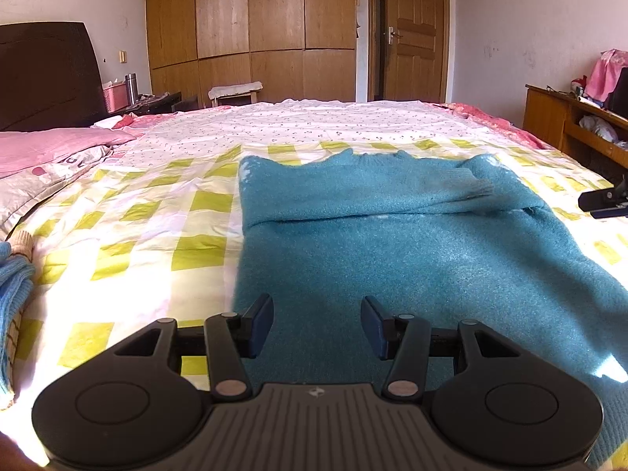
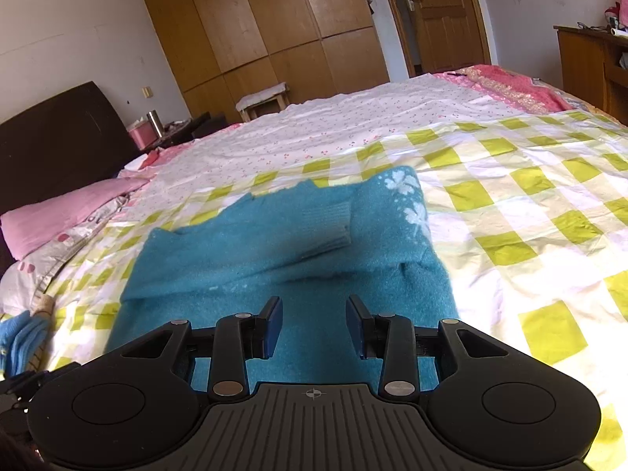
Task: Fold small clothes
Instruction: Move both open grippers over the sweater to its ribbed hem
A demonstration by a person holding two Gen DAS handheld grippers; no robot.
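A teal knitted sweater [image 1: 392, 235] [image 2: 274, 243] lies flat on the yellow-and-white checked sheet [image 1: 149, 227] [image 2: 510, 204], its sleeves folded across the chest, with white flower marks near one shoulder [image 2: 408, 196]. My left gripper [image 1: 317, 324] hovers over the sweater's near left part, jaws apart, nothing between them. My right gripper [image 2: 314, 324] hangs above the sweater's near right part, jaws apart and empty. A tip of the right gripper [image 1: 604, 200] shows at the right edge of the left wrist view.
Folded blue knitwear [image 1: 11, 294] [image 2: 23, 337] sits at the bed's left edge. Pink pillows [image 1: 51, 145] [image 2: 66, 212] lie by the dark headboard [image 1: 43, 74]. A wooden desk [image 1: 569, 125] stands to the right, with a wardrobe [image 1: 251, 23] and a door [image 1: 416, 31] behind.
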